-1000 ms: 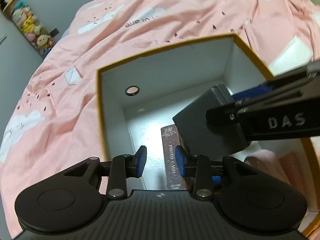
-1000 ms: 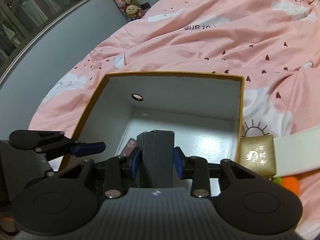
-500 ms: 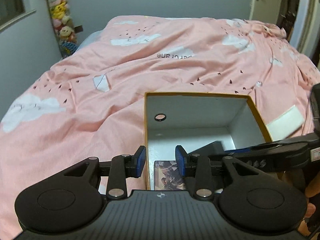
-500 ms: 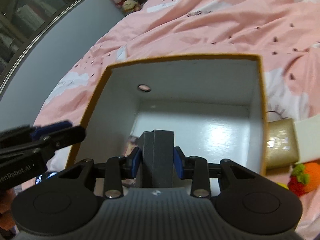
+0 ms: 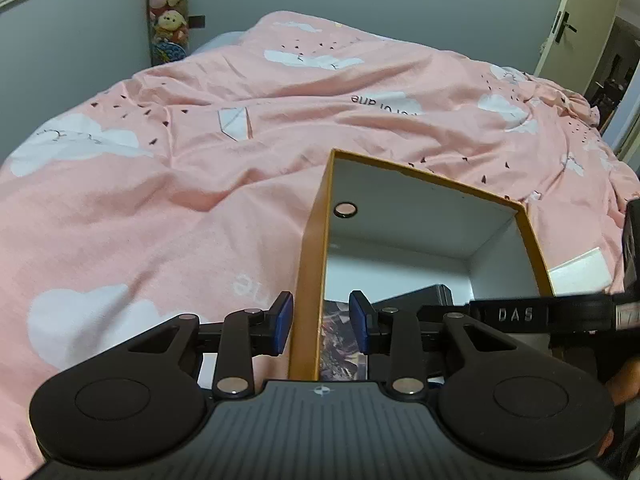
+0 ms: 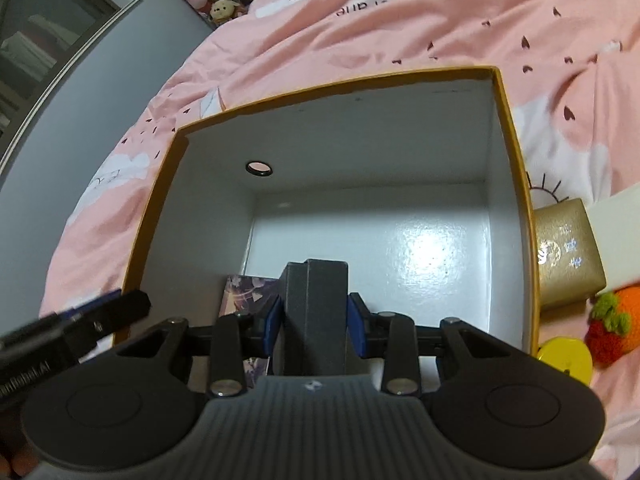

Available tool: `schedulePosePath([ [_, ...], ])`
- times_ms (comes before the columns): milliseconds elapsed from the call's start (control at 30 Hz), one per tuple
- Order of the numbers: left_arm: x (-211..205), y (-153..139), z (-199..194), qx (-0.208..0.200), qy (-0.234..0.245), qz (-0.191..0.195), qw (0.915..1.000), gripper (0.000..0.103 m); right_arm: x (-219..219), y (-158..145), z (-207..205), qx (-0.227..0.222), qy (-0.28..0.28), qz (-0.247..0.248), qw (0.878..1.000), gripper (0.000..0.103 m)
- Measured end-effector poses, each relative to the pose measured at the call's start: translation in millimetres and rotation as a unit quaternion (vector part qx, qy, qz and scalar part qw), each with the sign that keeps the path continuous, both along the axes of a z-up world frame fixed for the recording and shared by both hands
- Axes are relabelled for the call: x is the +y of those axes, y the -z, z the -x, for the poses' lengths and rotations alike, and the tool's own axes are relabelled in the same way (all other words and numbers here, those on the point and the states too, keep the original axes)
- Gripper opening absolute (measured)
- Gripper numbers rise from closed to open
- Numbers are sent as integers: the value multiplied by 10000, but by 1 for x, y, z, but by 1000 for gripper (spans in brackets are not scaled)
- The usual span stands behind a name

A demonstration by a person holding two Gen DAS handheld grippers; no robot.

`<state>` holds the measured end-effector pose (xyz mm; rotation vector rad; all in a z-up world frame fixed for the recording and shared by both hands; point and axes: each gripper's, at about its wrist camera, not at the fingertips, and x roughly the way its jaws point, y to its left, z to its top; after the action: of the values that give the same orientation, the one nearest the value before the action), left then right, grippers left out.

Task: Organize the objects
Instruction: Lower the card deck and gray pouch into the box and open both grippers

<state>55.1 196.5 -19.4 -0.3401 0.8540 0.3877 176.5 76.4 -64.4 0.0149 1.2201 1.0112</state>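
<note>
An orange storage box (image 5: 432,178) with a white inside (image 6: 340,84) lies open on the pink bed. My right gripper (image 6: 315,308) is shut on a dark grey box (image 6: 316,280) and holds it upright, low inside the storage box near its front left corner. A photo card pack (image 6: 248,292) lies on the floor beside it. My left gripper (image 5: 321,308) straddles the storage box's left wall; its jaws are closing, with a gap still showing beside the wall. In the left wrist view the dark grey box (image 5: 420,296) and photo card pack (image 5: 340,344) show past that wall.
To the right of the storage box lie a gold box (image 6: 564,256), a white box (image 6: 616,208), a knitted strawberry (image 6: 612,324) and a yellow round thing (image 6: 566,360). Rumpled pink duvet (image 5: 160,220) spreads left and behind. Plush toys (image 5: 168,12) hang on the far wall.
My left gripper has drawn back out of the storage box to the left, rolled level, and now stands over the left wall. The right gripper has sunk slightly with the dark grey box.
</note>
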Motion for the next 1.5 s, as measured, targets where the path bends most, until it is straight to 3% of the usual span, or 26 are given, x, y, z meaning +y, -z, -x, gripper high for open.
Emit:
schedulePosePath([
  [133, -2, 5, -1, -11, 35, 86, 10000, 38, 5, 1, -1, -7, -144, 228, 9996, 39],
  [333, -1, 7, 0, -55, 38, 164, 9998, 38, 22, -9, 17, -1157, -656, 930, 9867, 45],
  [533, -3, 8, 3, -91, 13, 190, 9998, 38, 27, -2, 19, -1353, -1030, 1306, 9767, 45],
  [733, -3, 11, 6, -129, -9, 255, 9996, 38, 35, 4, 19, -1214, -1295, 1609, 9709, 53],
  [867, 0, 11, 8, -155, -26, 316, 9994, 38, 36, 7, 14, -1021, -1106, 1618, 9753, 55],
  [1033, 0, 11, 9, -180, -14, 355, 9992, 38, 32, 12, 6, -539, -926, 1529, 9824, 50],
  [1200, 0, 12, 10, -195, -25, 378, 9991, 38, 31, 13, 5, -453, -864, 1476, 9842, 48],
  [1333, 0, 12, 10, -188, -22, 337, 9993, 38, 28, 15, 2, -151, -549, 1313, 9897, 34],
  [1400, -2, 13, 9, -180, -26, 291, 9994, 38, 27, 18, -1, 122, -366, 1219, 9918, 33],
  [1500, -5, 13, 8, -172, -43, 214, 9996, 38, 25, 18, 1, 133, -258, 1168, 9927, 34],
])
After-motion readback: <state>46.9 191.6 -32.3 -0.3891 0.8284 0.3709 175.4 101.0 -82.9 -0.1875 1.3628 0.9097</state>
